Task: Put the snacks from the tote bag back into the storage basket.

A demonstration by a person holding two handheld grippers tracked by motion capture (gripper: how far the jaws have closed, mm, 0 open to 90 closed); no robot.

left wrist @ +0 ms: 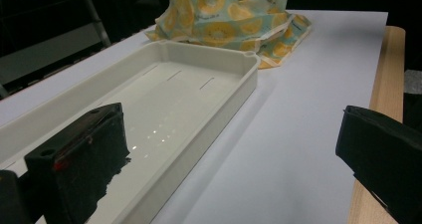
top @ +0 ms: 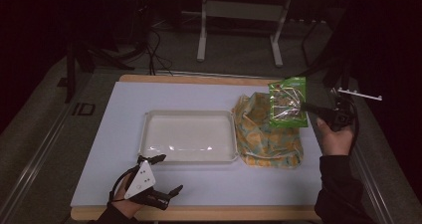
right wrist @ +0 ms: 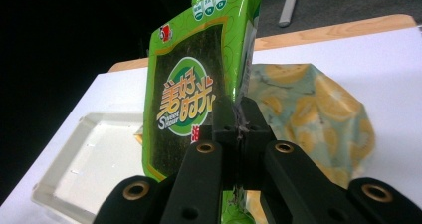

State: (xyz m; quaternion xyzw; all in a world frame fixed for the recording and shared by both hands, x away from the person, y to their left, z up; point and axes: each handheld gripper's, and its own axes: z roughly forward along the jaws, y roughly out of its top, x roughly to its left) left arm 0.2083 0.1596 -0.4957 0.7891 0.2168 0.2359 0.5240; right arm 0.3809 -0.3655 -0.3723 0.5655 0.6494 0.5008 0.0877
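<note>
While R gripper (right wrist: 238, 117) jaws pinch packet (top: 287, 103) above bag (top: 266, 134) | L gripper (top: 161, 176) jaws spread, by tray (top: 188, 115) on desk (top: 278, 176)

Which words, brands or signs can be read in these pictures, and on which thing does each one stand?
"Sweet Slimer" or close to it, partly blurred: on the green snack packet held by the right tongs.
Large yellow Chinese characters above it: there, but I cannot read them surely.
Small badges at the packet's top and the red mark at its corner: too small.
Small print on the lemon-patterned bag: blurred.
White tray: no text.
</note>
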